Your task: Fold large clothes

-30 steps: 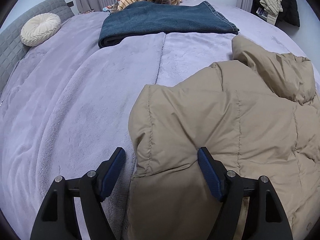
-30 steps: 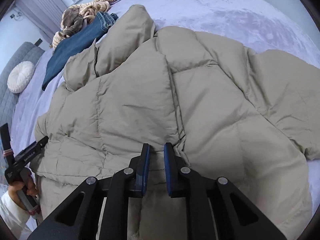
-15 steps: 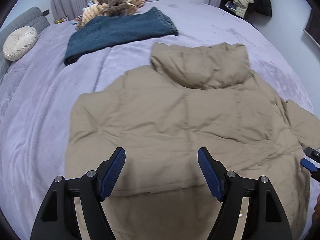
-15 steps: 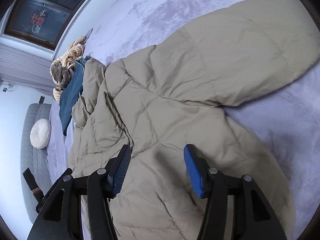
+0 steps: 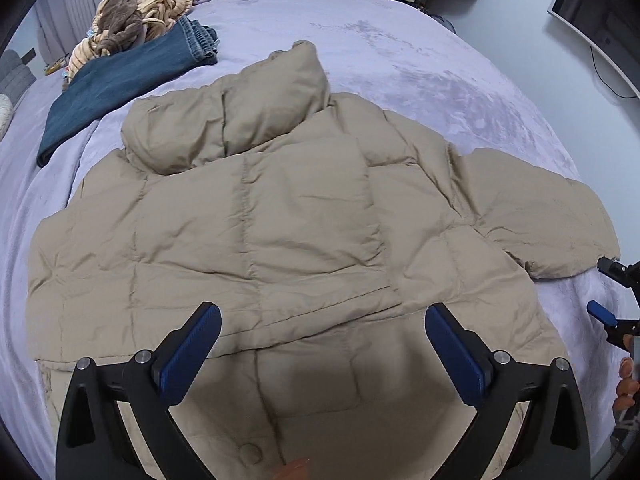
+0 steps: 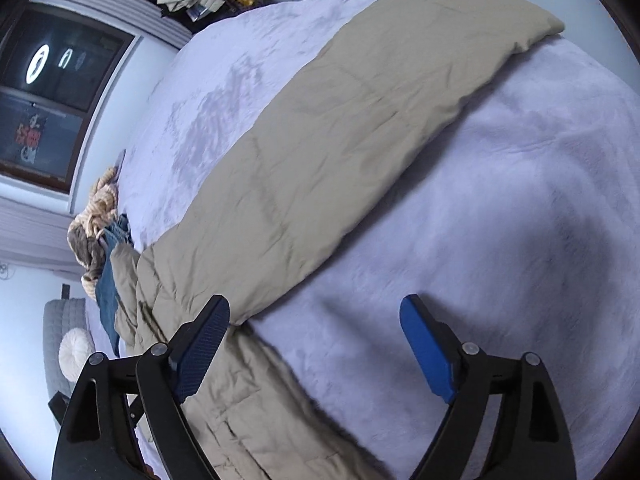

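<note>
Left wrist view looks down over a beige puffer jacket [image 5: 256, 216] spread back-up on a lavender plush bedspread [image 5: 420, 52], its hood [image 5: 228, 120] lying toward the far side and one sleeve [image 5: 540, 220] stretched out to the right. The left gripper [image 5: 320, 344] hangs above the jacket's near hem with its blue-padded fingers [image 5: 192, 344] wide apart and nothing between them. At the right edge of that view part of the right gripper [image 5: 612, 312] shows just beyond the sleeve's cuff. Folded dark blue jeans [image 5: 120, 76] lie on the bed beyond the hood, and a heap of brown and tan striped clothes [image 5: 136, 20] sits behind them. Right wrist view is tilted: the sleeve [image 6: 360, 128] runs diagonally away across the bedspread [image 6: 500, 220], and the right gripper [image 6: 316, 344] is held over the bed beside the jacket's side edge, its jaws spread and gripping nothing; the left blue pad [image 6: 204, 352] overlaps the jacket body, the other is over bare bedspread. A round cream cushion [image 6: 76, 354] rests against a grey headboard [image 6: 60, 320] at the far left.
</note>
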The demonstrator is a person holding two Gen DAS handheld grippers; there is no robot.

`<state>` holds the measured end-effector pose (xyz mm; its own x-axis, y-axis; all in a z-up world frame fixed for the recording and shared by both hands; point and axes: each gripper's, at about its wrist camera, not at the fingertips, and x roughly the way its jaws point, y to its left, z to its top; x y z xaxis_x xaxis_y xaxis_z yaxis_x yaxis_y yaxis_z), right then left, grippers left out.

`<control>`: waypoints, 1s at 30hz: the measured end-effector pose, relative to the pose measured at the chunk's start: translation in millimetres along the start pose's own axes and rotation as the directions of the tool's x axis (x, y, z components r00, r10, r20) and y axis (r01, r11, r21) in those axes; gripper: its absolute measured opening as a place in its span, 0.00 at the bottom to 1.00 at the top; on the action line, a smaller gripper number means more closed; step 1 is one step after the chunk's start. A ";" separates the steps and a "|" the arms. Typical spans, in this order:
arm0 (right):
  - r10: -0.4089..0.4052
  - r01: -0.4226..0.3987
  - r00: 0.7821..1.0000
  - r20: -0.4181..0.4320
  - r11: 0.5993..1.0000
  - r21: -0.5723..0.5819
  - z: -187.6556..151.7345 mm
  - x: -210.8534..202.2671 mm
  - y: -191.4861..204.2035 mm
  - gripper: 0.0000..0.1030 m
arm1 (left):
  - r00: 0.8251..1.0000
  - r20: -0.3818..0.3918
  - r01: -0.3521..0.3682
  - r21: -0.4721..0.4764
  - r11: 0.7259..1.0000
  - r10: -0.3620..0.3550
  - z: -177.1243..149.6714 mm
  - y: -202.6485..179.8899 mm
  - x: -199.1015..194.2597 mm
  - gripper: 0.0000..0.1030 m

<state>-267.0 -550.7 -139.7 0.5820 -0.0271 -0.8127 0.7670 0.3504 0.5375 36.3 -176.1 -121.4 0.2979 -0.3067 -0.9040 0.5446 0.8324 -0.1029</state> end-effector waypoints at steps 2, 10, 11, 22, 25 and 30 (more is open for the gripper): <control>0.019 -0.020 1.000 0.021 0.998 0.052 15.3 -2.0 -15.8 0.97 | 1.000 -0.004 -0.002 0.011 1.000 0.002 2.1 -10.7 4.5 0.99; 0.125 -0.144 0.985 0.118 0.976 0.166 67.5 1.5 -49.0 1.00 | 0.997 -0.077 0.003 0.014 1.000 -0.001 4.4 -43.2 24.2 0.99; 0.138 -0.158 0.983 0.119 0.971 0.179 73.0 4.0 -49.7 1.00 | 0.997 -0.078 0.002 0.010 1.000 -0.001 5.3 -45.4 26.1 0.99; 0.379 -0.422 0.907 0.185 0.819 0.389 123.1 27.8 -66.0 0.98 | 0.997 -0.053 0.047 -0.027 0.999 -0.048 16.8 -46.8 26.8 0.99; 0.428 -0.455 0.888 0.167 0.771 0.446 126.4 39.9 -64.0 0.57 | 0.999 -0.030 0.039 -0.038 0.999 -0.040 21.3 -41.9 21.6 0.99; 0.437 -0.460 0.887 0.152 0.799 0.389 128.3 38.3 -43.3 0.07 | 1.000 0.022 0.017 -0.056 0.998 -0.016 27.6 -22.9 8.2 0.99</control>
<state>-243.2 -687.1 -165.3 0.8919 -0.0130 -0.4521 0.4501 -0.0717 0.8901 47.9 -210.4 -115.0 0.3068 -0.3299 -0.8928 0.5047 0.8517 -0.1414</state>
